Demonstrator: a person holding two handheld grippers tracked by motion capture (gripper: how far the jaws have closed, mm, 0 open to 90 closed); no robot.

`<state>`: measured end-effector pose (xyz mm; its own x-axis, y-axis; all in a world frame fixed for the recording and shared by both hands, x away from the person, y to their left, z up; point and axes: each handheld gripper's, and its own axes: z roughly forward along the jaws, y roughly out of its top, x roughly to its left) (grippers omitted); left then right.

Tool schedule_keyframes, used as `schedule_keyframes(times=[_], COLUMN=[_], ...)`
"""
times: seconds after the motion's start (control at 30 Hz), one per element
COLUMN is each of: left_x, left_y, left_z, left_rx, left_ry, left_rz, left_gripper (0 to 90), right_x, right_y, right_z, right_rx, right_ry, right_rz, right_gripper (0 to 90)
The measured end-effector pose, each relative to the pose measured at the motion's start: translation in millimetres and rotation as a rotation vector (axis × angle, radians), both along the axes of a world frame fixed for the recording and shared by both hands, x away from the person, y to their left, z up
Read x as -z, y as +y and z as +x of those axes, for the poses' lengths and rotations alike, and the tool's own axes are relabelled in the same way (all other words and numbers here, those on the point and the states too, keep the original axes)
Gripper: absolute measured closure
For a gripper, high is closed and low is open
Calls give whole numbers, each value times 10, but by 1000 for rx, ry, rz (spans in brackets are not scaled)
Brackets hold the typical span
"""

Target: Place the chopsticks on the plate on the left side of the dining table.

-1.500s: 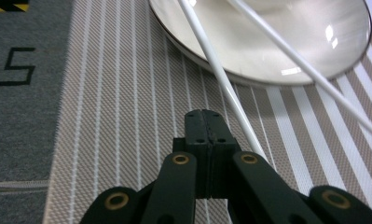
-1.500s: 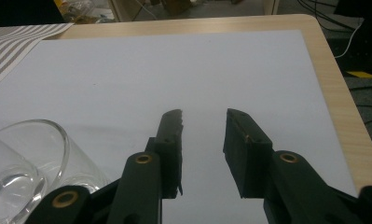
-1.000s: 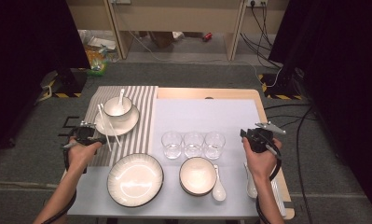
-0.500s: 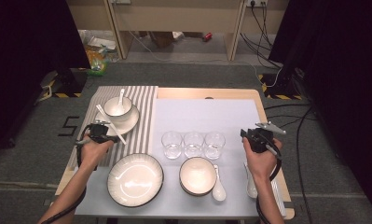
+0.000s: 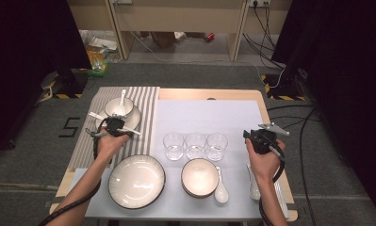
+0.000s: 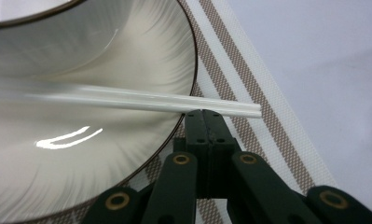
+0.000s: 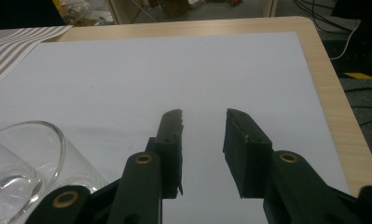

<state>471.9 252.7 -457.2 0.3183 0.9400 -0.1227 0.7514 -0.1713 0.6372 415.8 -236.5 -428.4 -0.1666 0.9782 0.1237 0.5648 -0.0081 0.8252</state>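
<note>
My left gripper [image 5: 114, 126] has its jaws clenched on the white chopsticks [image 6: 174, 100], carried over the plate [image 6: 81, 163] at frame left. Right gripper [image 7: 202, 122] released, idle. Next: lower chopsticks gently.

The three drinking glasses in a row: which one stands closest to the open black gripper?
The glass at the right end of the row. It stands nearest the right gripper; the other two lie farther left.

You can read one sign: a black number "5" [image 5: 70, 127], marked on the grey carpet floor [image 5: 30, 155] at the left of the light wooden table [image 5: 209, 94]. On the dishes, the glasses and the mats you find no readable text.
</note>
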Motion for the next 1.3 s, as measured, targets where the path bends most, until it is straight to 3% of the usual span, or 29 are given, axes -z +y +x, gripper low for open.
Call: schedule_keyframes(times=[0.37, 0.73, 1.03, 1.1, 1.3], left_x=[40, 42, 20, -8, -85], left_y=[-124, -177, -202, -210, -220], left_z=[268, 388, 405, 375, 288], left_rx=[4, -13, -7, -1, 11], left_ry=[26, 13, 6, -14, -46], left_rz=[-27, -27, -25, -29, -38], left_gripper=[897, 897, 894, 887, 790], right_x=[-1, 0, -2, -4, -4], right_y=[-12, -18, -10, -11, -10], right_z=[0, 2, 0, 0, 0], right_rx=[3, 0, 0, -3, -4], right_ry=[-2, -6, -4, -5, -2], right_rz=[2, 1, -1, -1, -1], right_gripper=[677, 677, 676, 674, 664])
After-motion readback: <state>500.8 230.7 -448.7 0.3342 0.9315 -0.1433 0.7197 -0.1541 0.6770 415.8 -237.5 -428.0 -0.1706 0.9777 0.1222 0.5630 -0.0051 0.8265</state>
